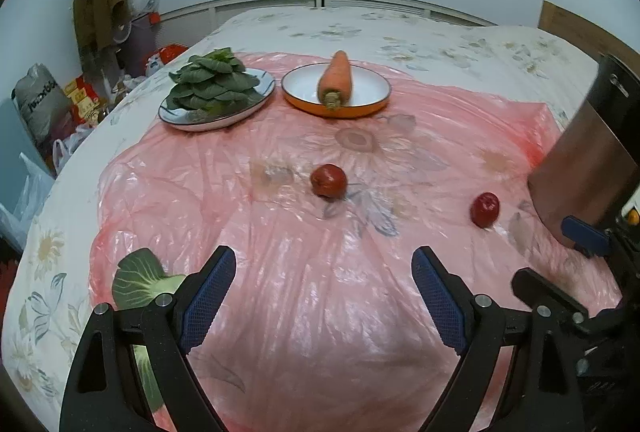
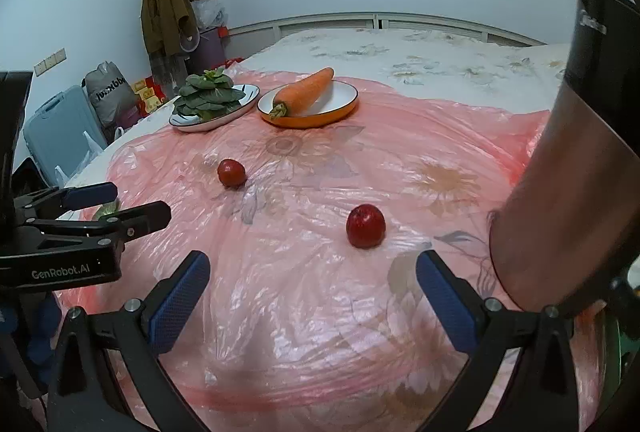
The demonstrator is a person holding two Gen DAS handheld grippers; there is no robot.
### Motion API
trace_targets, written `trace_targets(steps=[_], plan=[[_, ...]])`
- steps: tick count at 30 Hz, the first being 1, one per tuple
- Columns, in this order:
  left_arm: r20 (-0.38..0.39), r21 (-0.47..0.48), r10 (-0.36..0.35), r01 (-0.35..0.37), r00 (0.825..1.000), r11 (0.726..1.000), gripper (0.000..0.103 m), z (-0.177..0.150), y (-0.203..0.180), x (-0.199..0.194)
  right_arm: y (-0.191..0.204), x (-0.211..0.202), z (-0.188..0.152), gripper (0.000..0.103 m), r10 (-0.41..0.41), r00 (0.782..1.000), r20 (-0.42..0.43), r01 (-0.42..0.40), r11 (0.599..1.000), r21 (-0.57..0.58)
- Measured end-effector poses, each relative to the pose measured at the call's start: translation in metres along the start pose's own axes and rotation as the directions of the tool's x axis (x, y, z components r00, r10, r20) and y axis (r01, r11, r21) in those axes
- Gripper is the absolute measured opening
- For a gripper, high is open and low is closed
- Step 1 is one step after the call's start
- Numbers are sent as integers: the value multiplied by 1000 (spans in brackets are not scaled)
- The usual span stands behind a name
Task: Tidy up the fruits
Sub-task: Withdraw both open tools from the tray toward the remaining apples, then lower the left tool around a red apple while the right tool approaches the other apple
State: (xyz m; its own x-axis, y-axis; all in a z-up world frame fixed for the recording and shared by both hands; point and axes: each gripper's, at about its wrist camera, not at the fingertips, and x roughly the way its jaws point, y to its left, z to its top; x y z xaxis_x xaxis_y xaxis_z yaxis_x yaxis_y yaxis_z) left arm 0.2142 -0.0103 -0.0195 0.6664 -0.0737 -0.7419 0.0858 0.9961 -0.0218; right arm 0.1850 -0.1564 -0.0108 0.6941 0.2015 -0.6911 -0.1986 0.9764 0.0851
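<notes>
Left wrist only: loose green leaf (image 1: 138,278)

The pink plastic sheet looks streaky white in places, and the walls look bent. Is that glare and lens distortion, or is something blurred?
Left wrist view: white glare streaks on the pink plastic sheet ahead of the gripper; the fisheye lens bends the bed's far edge, and the dark cylinder at right is smeared. Right wrist view: similar glare near the apple, curved walls, black corners; the carrot stays fairly sharp.
</notes>
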Motion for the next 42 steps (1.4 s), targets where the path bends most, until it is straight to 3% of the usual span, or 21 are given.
trace_targets(steps=[13, 24, 30, 32, 34, 42], plan=[[-127, 3, 46, -46, 991, 999, 86, 18, 5, 7, -14, 5, 12, 103, 13, 994, -110, -4, 997, 79], [-155, 37, -21, 27, 988, 999, 86, 43, 5, 41, -38, 35, 21, 103, 23, 993, -117, 1, 980, 200], [-164, -4, -76, 76, 984, 997, 85, 50, 15, 60, -47, 56, 26, 103, 17, 991, -136, 15, 973, 230], [-157, -2, -82, 82, 984, 997, 82, 51, 16, 66, -47, 62, 28, 91, 3, 989, -147, 30, 975, 219], [-163, 4, -95, 97, 982, 995, 72, 53, 15, 73, -46, 66, 28, 83, -8, 988, -152, 40, 977, 208], [-172, 10, -112, 116, 979, 993, 62, 59, 9, 94, -45, 74, 28, 65, -16, 985, -171, 47, 983, 180]])
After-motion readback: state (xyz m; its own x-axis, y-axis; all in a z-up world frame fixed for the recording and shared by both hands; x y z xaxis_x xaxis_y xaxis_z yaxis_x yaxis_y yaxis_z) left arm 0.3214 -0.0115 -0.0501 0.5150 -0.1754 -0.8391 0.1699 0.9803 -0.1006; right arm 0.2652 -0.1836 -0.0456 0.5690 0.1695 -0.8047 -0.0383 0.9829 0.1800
